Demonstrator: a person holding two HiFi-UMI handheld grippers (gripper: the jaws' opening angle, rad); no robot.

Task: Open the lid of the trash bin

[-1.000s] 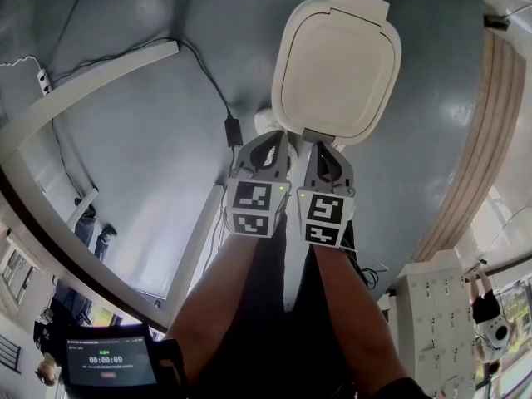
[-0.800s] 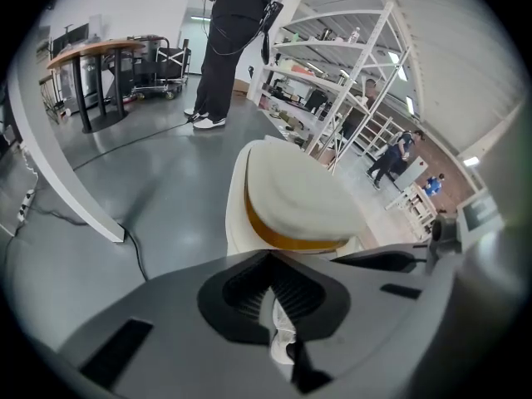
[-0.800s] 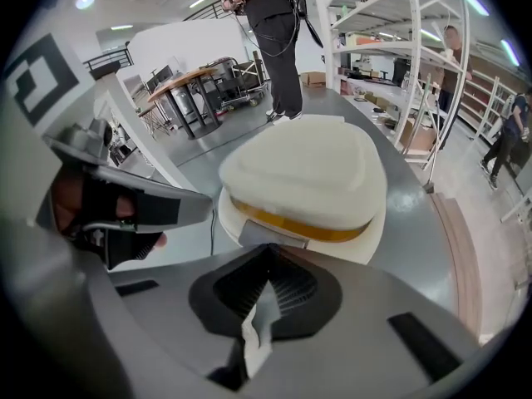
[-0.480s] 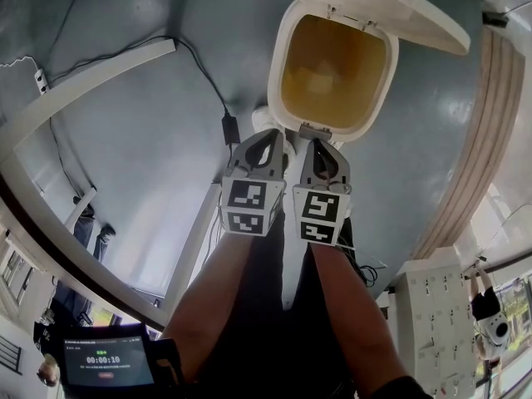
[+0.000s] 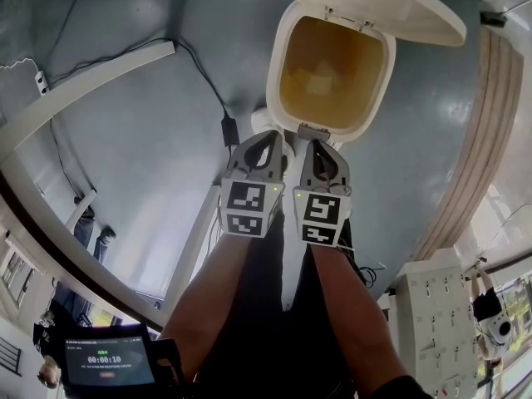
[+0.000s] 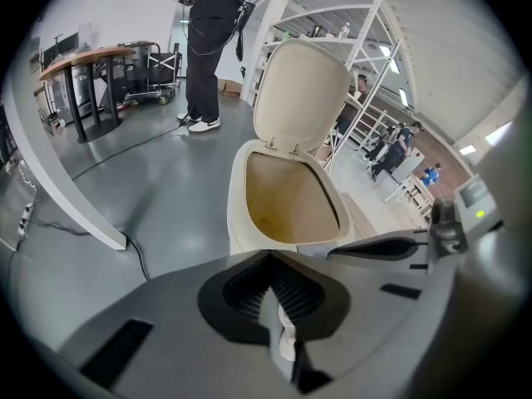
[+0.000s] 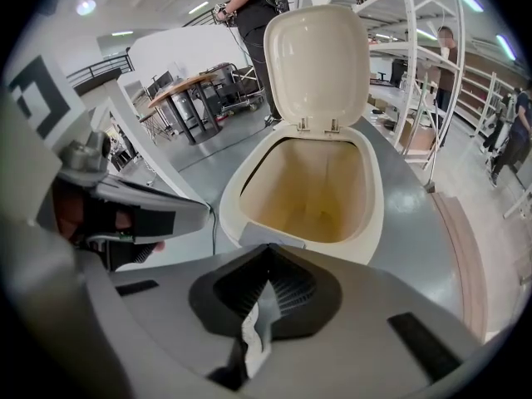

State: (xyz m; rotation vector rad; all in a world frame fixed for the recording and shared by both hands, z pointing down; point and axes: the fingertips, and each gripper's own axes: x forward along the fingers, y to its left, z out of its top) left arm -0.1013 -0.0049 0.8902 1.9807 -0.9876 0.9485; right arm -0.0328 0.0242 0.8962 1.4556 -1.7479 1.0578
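The white trash bin (image 5: 278, 73) stands on the grey floor with its lid (image 5: 391, 7) swung up and back on its hinge. Its yellowish inside (image 5: 332, 69) shows and looks bare. A grey push latch (image 5: 314, 131) sits on the near rim. My left gripper (image 5: 274, 135) and right gripper (image 5: 317, 145) hang side by side just short of that rim, both shut with nothing between the jaws. The left gripper view shows the open bin (image 6: 287, 198) and raised lid (image 6: 301, 94) ahead; the right gripper view shows the bin (image 7: 312, 191) and lid (image 7: 320, 61) too.
A black cable (image 5: 208, 77) with a power adapter (image 5: 233, 130) runs across the floor left of the bin. White frame beams (image 5: 91, 77) lie at the left, a wooden strip (image 5: 474, 156) at the right. A person (image 6: 212, 40) stands beyond the bin near white shelving (image 6: 366, 48).
The bin's lid was shut a second ago and has swung up and open. Both grippers have hardly moved and stay at the near rim.
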